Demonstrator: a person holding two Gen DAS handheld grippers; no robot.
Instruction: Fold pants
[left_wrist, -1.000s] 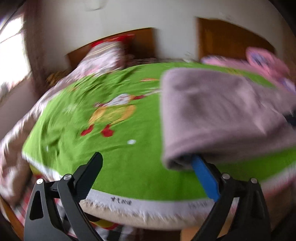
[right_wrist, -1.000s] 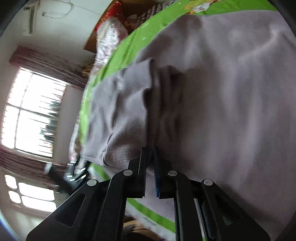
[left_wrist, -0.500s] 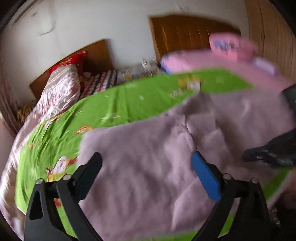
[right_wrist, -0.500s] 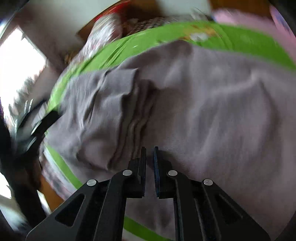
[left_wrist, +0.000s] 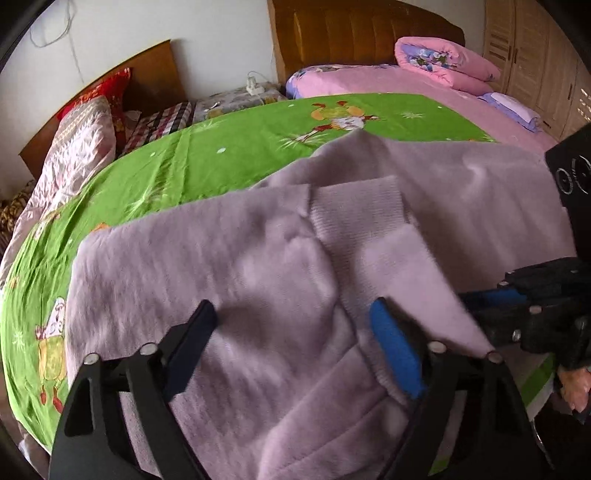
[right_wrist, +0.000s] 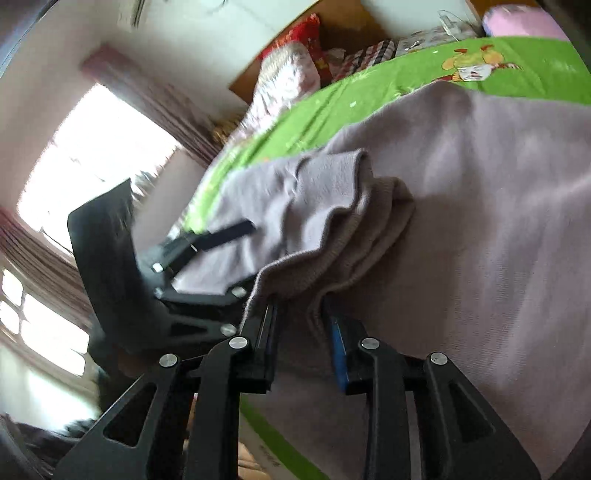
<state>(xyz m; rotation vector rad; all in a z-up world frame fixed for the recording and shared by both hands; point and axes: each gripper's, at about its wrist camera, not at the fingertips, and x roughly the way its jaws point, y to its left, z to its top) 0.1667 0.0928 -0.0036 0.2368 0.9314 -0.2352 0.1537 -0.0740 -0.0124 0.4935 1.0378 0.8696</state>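
The mauve pants (left_wrist: 480, 206) lie half-folded on the green sheet (left_wrist: 229, 155). The right gripper (right_wrist: 301, 332) has just parted (cuff loose between), the left gripper (left_wrist: 291, 343) stands wide; the fold may slump open.

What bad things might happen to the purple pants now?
1. The right claw has just been opening around the bunched folded edge; I think those layers may slump apart.
2. The left claw has just been closing over the pants, open astride a wrinkle, so it might pinch in a crease.
3. The pants lie near the green sheet's near edge and might slide off.
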